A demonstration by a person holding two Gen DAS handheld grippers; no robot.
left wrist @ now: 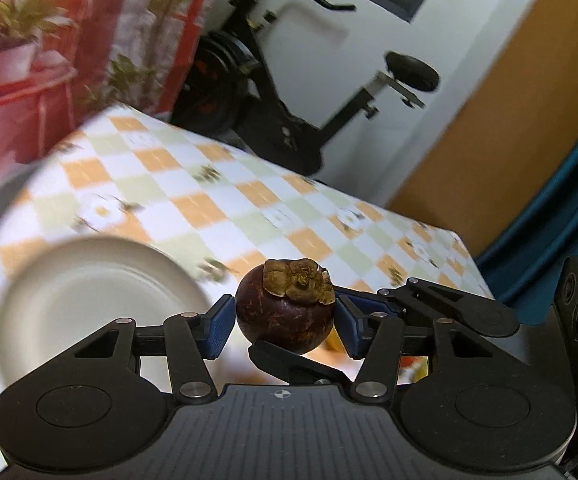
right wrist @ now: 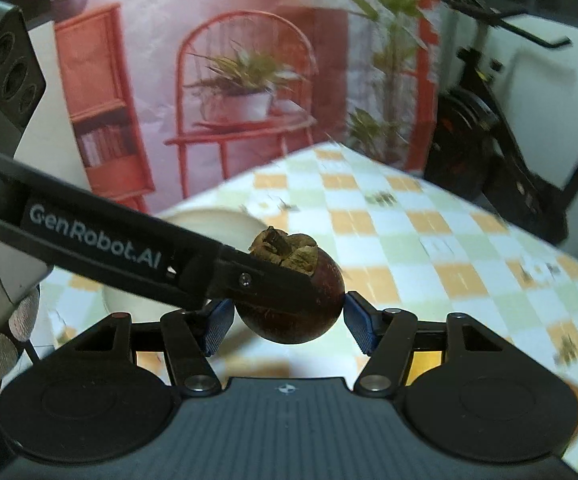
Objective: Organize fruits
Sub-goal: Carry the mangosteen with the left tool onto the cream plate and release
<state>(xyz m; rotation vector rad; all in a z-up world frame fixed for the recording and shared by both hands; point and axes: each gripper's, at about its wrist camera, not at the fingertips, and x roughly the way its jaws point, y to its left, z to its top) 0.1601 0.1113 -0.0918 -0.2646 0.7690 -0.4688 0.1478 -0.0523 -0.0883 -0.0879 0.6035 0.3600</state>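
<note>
- Your left gripper [left wrist: 285,320] and right gripper [right wrist: 289,318] both pinch one mangosteen [left wrist: 285,312] between their blue pads, above the checked table [left wrist: 193,196].
- A plate [left wrist: 89,292] lies nearby.
- On the left gripper's side you read "GenRobot.AI" [right wrist: 95,238].

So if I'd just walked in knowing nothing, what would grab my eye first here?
Probably the dark purple mangosteen with its dried brown cap, dead centre in both views, sitting between the blue pads of both grippers, the left gripper and the right gripper, above a checkered tablecloth. A pale empty plate lies on the cloth to the left, and a black exercise bike stands beyond the table.
</note>
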